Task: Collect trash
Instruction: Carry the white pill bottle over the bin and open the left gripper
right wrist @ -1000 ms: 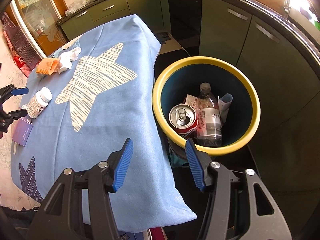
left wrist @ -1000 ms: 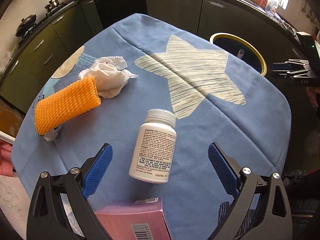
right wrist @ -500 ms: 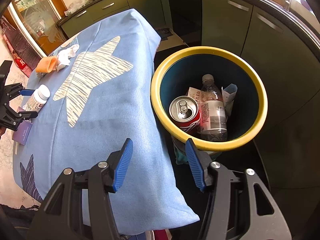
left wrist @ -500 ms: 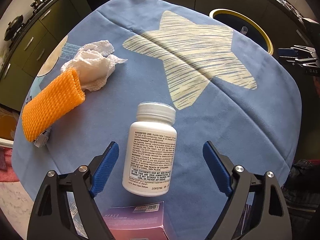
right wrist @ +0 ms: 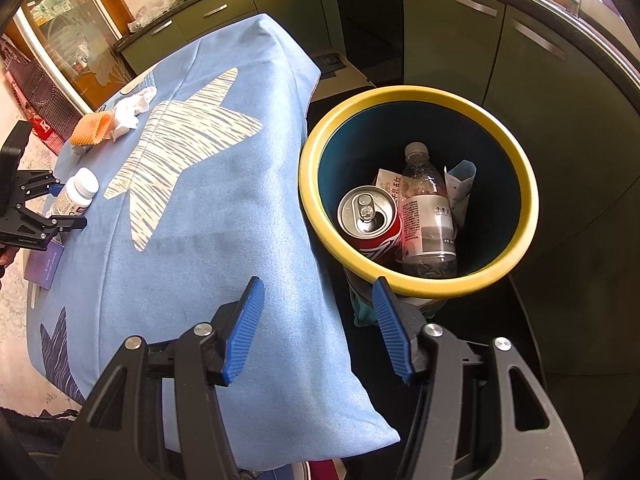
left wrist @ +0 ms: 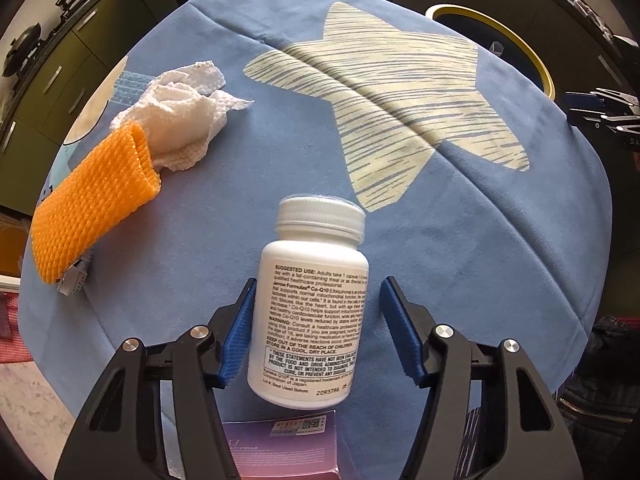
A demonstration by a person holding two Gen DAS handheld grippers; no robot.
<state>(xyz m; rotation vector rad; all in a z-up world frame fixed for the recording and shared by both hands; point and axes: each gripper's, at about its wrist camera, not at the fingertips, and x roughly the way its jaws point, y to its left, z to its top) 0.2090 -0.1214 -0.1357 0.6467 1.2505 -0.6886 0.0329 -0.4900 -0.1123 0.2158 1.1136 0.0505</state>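
White pill bottle [left wrist: 310, 312] lies on your blue-clothed tabletop [left wrist: 460, 240], between your closing left claw [left wrist: 320, 334], right pad apart. Orange mesh [left wrist: 94, 204] and tissue [left wrist: 180, 116] upper left; pink box [left wrist: 280, 448] below. Right claw [right wrist: 318, 326] gapes, empty, beside the yellow-rimmed bin [right wrist: 416, 286].

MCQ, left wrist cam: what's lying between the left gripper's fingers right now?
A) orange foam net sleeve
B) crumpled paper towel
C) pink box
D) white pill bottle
D. The white pill bottle lies on its side on the blue tablecloth between the pads of the left gripper, whose jaws are closing around it; a gap still shows at the right pad.
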